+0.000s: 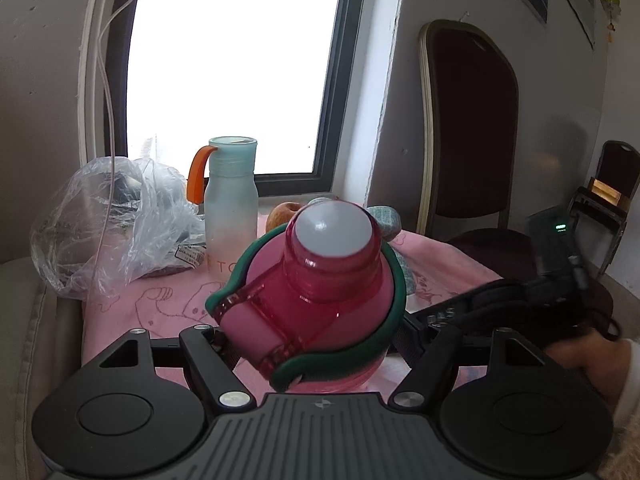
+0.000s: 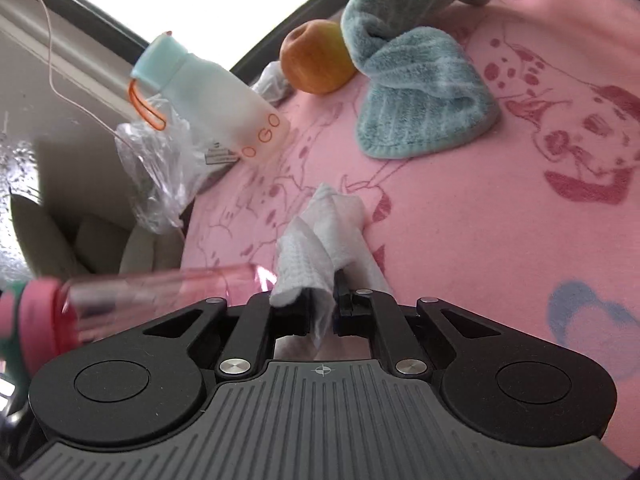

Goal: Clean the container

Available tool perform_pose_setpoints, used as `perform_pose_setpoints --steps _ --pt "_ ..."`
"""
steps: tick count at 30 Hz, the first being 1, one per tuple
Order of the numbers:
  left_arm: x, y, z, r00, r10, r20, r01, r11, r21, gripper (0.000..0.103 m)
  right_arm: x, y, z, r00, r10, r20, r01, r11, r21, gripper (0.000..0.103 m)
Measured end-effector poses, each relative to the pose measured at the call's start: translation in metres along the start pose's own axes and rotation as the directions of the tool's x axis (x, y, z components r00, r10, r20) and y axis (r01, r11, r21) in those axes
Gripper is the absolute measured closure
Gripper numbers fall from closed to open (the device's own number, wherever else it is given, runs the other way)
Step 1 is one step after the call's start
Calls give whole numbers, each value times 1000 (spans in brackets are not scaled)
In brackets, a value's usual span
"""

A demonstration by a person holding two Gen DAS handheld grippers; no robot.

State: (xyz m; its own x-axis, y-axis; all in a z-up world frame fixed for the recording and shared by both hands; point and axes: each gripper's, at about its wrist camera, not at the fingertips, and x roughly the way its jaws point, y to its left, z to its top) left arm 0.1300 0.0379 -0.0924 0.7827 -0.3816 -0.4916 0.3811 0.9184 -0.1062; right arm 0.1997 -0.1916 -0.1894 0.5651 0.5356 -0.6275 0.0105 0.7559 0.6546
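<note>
My left gripper [image 1: 316,340] is shut on a pink transparent bottle [image 1: 320,300] with a pink cap and a green carry strap, held above the pink cloth-covered table [image 1: 168,304]. The bottle also shows in the right wrist view [image 2: 132,296], lying sideways at the lower left, blurred. My right gripper [image 2: 322,312] is shut on a crumpled white paper towel [image 2: 332,232], which sticks out past the fingertips close to the bottle's clear body. The right gripper shows in the left wrist view [image 1: 552,292] at the right, beside the bottle.
A frosted pale-blue bottle with orange strap [image 1: 231,208] [image 2: 208,100] stands at the back of the table. Near it lie a clear plastic bag [image 1: 116,220], an apple [image 2: 314,56] and a folded teal towel [image 2: 420,92]. A dark chair [image 1: 468,128] stands right of the window.
</note>
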Motion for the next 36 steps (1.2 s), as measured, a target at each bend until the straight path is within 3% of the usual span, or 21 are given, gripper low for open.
perform_pose_setpoints --steps 4,10,14,17,24,29,31,32,36 --pt "14 -5 13 999 33 -39 -33 999 -2 32 -37 5 4 993 16 115 -9 998 -62 92" --pt "30 -20 24 987 123 -100 -126 992 -24 31 -95 -12 1 949 97 301 -72 993 -90 91" --pt "34 -33 26 971 188 -147 -200 978 -67 26 -106 -32 -11 943 68 327 -46 996 -72 90" --pt "38 -43 27 947 276 -166 -295 951 -97 14 -105 -45 -15 941 64 333 -50 998 -48 90" --pt "40 -61 34 893 427 -143 -448 875 -184 13 -103 -63 -21 930 64 362 -50 998 -47 90" --pt "51 -67 41 865 479 -148 -501 835 -226 14 -103 -68 -21 927 88 364 -77 996 -44 88" --pt "56 -69 43 854 496 -155 -520 825 -223 19 -102 -68 -22 930 93 355 -83 996 -42 87" --pt "58 -67 43 854 494 -164 -520 823 -227 30 -102 -69 -22 930 97 356 -88 995 -42 87" --pt "54 -59 41 876 454 -166 -482 847 -227 32 -102 -70 -22 929 103 355 -96 995 -37 85"
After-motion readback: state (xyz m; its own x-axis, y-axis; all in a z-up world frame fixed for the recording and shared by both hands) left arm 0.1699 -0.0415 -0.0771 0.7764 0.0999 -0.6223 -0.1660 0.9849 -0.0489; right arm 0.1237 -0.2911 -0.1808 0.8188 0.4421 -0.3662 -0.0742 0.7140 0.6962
